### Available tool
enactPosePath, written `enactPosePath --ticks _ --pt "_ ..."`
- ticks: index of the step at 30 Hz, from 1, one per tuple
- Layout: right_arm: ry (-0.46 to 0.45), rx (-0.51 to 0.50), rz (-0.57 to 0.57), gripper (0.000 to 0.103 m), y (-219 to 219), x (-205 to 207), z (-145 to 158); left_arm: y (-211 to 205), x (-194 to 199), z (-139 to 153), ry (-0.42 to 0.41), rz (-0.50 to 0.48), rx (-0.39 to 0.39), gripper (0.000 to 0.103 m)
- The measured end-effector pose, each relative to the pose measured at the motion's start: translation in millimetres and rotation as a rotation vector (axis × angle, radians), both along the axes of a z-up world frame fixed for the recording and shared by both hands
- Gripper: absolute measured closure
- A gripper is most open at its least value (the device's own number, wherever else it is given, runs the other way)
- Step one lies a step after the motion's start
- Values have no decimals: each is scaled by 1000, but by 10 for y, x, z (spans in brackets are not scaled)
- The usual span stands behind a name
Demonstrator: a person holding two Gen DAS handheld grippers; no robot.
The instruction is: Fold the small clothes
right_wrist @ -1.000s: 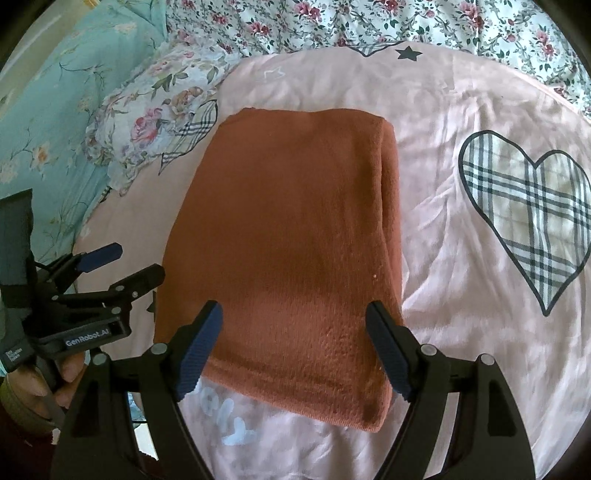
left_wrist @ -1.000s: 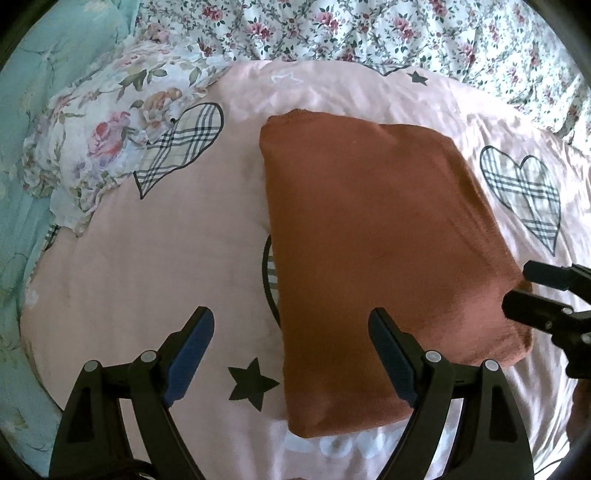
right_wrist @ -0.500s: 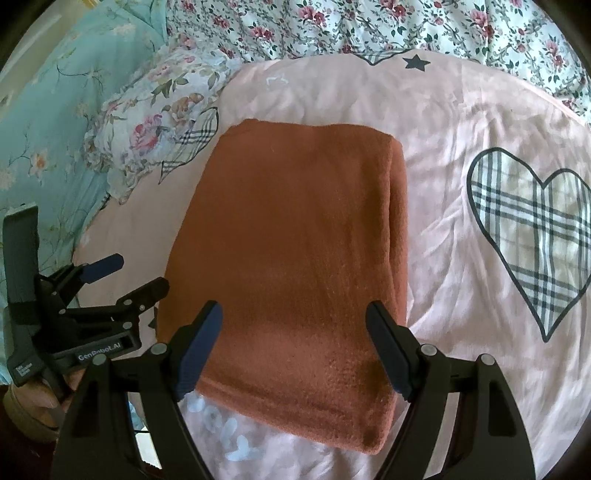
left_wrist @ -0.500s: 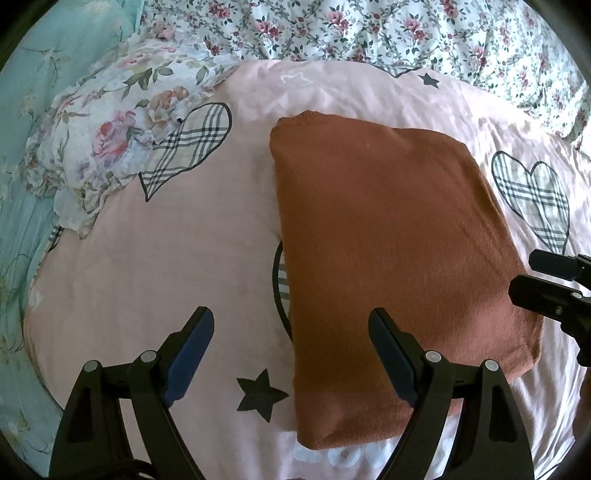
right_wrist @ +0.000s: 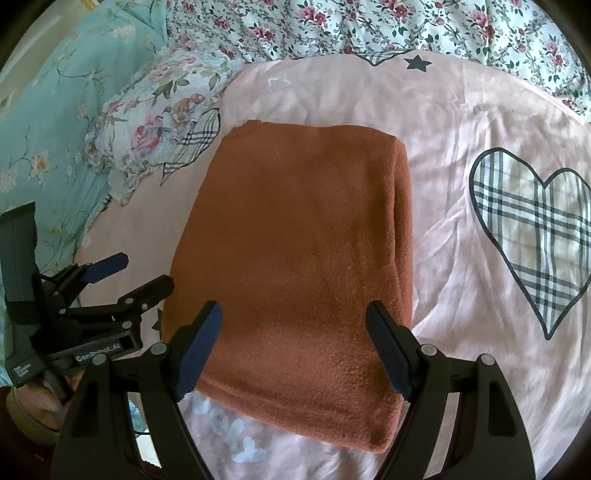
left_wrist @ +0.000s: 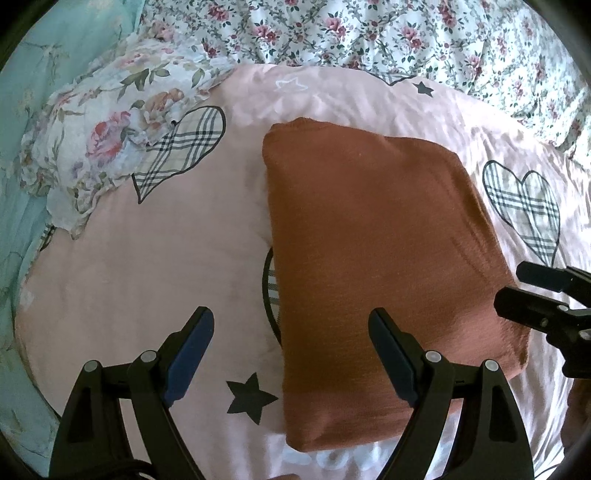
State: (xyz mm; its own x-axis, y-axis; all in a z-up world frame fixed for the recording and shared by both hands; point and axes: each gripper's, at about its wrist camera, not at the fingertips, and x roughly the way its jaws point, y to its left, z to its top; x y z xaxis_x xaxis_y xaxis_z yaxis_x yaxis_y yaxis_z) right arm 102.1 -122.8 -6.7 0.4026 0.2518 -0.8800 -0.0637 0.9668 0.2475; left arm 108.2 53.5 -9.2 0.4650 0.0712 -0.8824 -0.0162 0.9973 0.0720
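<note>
A rust-brown garment (left_wrist: 380, 266) lies folded into a thick rectangle on the pink bedsheet (left_wrist: 147, 266); it also shows in the right wrist view (right_wrist: 299, 266). My left gripper (left_wrist: 291, 354) is open and empty, hovering over the garment's near left edge. My right gripper (right_wrist: 293, 339) is open and empty above the garment's near edge. The right gripper shows at the right edge of the left wrist view (left_wrist: 532, 291), and the left gripper at the left of the right wrist view (right_wrist: 129, 277).
A rose-print pillow (left_wrist: 99, 147) lies at the left on the sheet. A small-flower quilt (left_wrist: 369, 33) runs along the back. Teal bedding (right_wrist: 48, 110) lies far left. The sheet has plaid hearts (right_wrist: 532, 236) and black stars.
Both grippers have drawn back and up a little from the garment, so it sits slightly farther away in both views. The garment has not moved. Both grippers stay open.
</note>
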Motion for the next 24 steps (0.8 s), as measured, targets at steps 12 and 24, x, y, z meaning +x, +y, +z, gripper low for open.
enactPosePath --ticks 12,24 --pt "11 7 -27 23 -100 47 -94 101 44 -36 16 29 -55 17" --pt "13 21 -32 23 -139 74 -97 -28 48 -53 20 -18 -36 17"
